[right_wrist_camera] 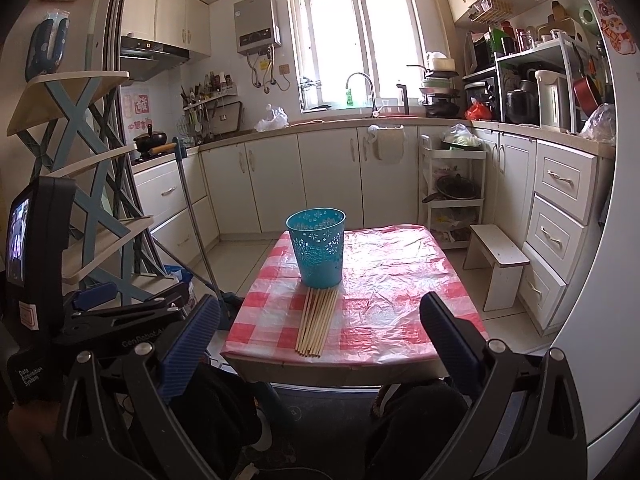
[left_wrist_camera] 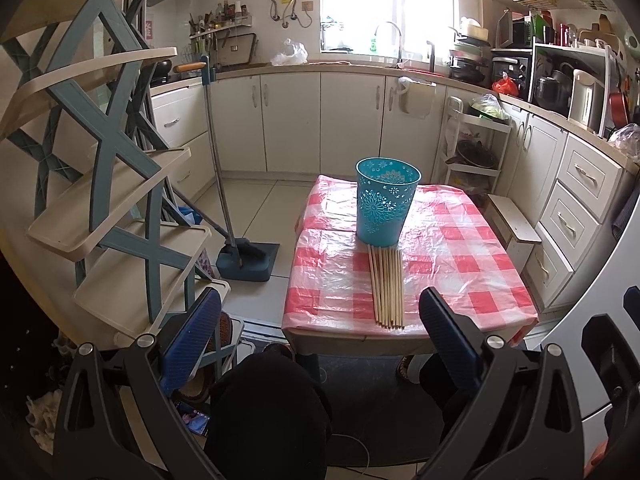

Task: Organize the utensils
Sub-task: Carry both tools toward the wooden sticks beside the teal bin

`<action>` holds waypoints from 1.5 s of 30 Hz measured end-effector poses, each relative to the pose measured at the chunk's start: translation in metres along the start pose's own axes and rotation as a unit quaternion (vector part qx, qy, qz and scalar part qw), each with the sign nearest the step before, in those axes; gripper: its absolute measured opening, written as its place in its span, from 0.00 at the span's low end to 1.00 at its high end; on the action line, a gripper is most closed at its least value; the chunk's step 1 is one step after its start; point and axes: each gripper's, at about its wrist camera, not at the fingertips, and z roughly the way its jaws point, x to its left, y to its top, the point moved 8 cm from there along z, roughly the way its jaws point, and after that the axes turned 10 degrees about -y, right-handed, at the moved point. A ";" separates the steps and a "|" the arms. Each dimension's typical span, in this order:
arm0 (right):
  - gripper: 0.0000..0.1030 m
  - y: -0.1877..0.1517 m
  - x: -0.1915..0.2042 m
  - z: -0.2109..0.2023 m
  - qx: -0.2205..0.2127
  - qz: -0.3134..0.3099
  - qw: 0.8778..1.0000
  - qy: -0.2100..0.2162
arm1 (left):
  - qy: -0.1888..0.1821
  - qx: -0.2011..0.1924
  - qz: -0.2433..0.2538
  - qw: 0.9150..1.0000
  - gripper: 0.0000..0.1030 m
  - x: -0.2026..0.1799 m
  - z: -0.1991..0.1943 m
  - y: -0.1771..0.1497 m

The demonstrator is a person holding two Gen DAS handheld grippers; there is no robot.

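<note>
Both the left gripper [left_wrist_camera: 320, 320] and the right gripper [right_wrist_camera: 320, 324] are wide open and hold nothing, before the pale wooden chopsticks [left_wrist_camera: 387, 286] lying against the turquoise perforated plastic cup [left_wrist_camera: 386, 202].

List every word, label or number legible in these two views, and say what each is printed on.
"GenRobot.AI", partly hidden: on the left gripper body, seen in the right wrist view.
"Data Acquisition System": on the black device at lower left.
Red paper sign on the wall by the stove: characters too blurred to read.
Water heater panel and sticker: too small to read.
</note>
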 end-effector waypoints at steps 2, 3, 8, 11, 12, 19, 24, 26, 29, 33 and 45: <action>0.93 0.000 0.000 -0.001 0.001 0.000 1.000 0.000 | 0.000 -0.001 0.000 1.000 0.92 0.000 0.000 0.000; 0.93 0.000 -0.001 0.000 0.000 0.000 1.000 0.000 | 0.000 -0.001 0.000 1.000 0.92 0.000 0.000 0.000; 0.93 0.001 0.000 0.000 0.000 0.000 1.000 0.000 | 0.001 -0.001 0.000 1.000 0.92 0.002 0.000 0.001; 0.93 0.000 0.000 0.000 0.000 0.000 1.000 0.000 | 0.001 -0.001 -0.001 1.000 0.92 0.004 0.000 0.001; 0.93 0.000 0.000 0.000 0.000 0.000 1.000 -0.001 | 0.001 -0.001 -0.001 1.000 0.92 0.004 0.000 0.001; 0.93 -0.002 -0.001 0.003 0.005 -0.002 1.000 -0.001 | 0.003 0.000 -0.001 1.000 0.92 0.005 0.001 0.000; 0.93 -0.005 -0.001 0.012 0.015 -0.002 1.000 -0.003 | 0.006 0.008 -0.001 1.000 0.92 0.010 0.008 -0.001; 0.93 -0.006 -0.001 0.018 0.019 -0.003 1.000 -0.004 | 0.007 0.013 -0.001 1.000 0.92 0.012 0.014 -0.001; 0.93 -0.008 -0.003 0.029 0.027 -0.002 1.000 -0.006 | 0.010 0.021 0.001 1.000 0.92 0.010 0.024 -0.002; 0.93 -0.011 -0.003 0.045 0.041 -0.001 0.999 -0.008 | 0.010 0.034 0.001 0.999 0.92 0.009 0.040 -0.004; 0.93 -0.030 -0.001 0.148 0.099 -0.024 0.995 -0.012 | 0.005 0.074 -0.005 0.997 0.92 0.020 0.132 0.005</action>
